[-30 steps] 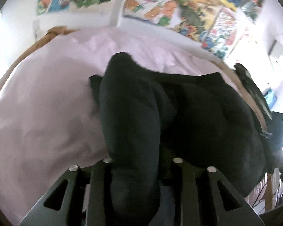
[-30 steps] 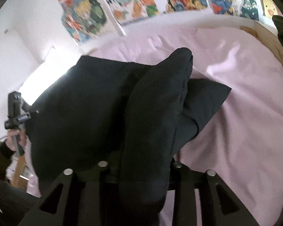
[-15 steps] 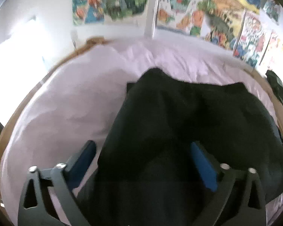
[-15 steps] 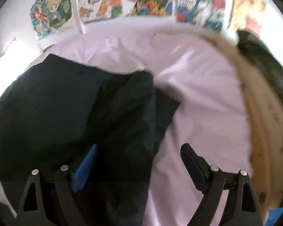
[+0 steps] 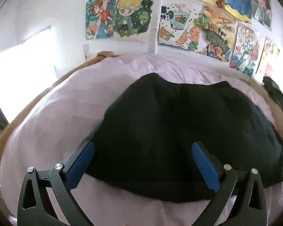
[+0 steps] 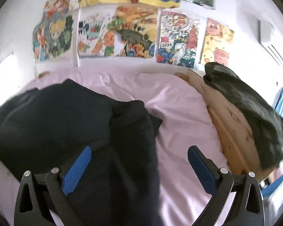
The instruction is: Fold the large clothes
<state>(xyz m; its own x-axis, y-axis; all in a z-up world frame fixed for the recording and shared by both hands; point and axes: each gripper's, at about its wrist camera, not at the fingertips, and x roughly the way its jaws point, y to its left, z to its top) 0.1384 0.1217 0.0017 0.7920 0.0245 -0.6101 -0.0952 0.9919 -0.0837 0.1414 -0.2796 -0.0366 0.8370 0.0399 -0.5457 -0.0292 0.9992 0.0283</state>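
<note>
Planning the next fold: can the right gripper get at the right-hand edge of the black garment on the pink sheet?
Probably yes. The right gripper, its jaws opening, has nothing pinched, and the black garment lies flat on the pink sheet with its edge just ahead. Nothing blocks it; the dark cloth over the wooden bed frame hangs off to the side.

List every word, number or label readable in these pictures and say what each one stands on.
"2024": on the blue and red drawing taped to the wall above the bed, right wrist view.
Dark brush-like characters on the fish drawing: too blurred to read.
Other drawings on the wall: pictures only, no text that can be made out.
Black garment, pink sheet, both grippers: no text visible.
</note>
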